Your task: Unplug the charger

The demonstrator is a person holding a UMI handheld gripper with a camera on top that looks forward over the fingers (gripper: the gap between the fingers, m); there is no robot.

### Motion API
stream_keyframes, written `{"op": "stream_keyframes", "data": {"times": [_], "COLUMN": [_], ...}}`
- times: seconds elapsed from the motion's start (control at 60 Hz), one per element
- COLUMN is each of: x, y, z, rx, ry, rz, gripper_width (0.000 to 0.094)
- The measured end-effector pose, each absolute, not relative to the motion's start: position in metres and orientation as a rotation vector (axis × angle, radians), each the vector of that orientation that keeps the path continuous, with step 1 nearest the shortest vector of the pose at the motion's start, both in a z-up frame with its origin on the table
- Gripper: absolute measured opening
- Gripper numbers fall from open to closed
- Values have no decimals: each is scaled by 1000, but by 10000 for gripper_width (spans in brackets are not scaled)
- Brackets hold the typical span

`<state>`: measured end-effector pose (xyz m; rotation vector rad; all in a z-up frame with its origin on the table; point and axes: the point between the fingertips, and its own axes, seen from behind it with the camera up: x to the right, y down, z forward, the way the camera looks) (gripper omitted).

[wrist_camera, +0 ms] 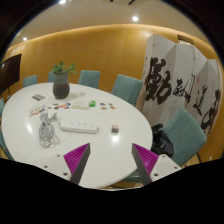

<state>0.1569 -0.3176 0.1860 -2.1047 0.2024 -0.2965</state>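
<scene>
Charger out of reach, tongs apart

While gripper (110, 160) hangs above white round table (30, 140), fingers apart, empty. Power strip (80, 127) well ahead; charger presumably there, cable (47, 132) beside. Judged light, rigid, tight in socket: take plug body, not soft cable

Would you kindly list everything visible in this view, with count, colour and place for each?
table: one, white, round, just ahead of the fingers
power strip: one, white, on the table beyond the fingers
cable: one tangle, white, beside the power strip
potted plant: one, green in a grey pot, far side of the table
small items: a few, too small to identify, mid-table
chairs: several, teal, around the table
folding screen: one, white with black calligraphy, beyond the table
wall: wood-coloured, behind the chairs
gripper: one, magenta pads, open, holding nothing
</scene>
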Motion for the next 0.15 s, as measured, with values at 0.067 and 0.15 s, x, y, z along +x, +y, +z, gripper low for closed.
{"op": "stream_keyframes", "data": {"times": [0.067, 0.15], "x": [153, 150], "y": [-325, -329], "z": [191, 198], "rx": [-2097, -2088], "ry": [205, 202], "rz": [-284, -279], "gripper_width": [870, 876]}}
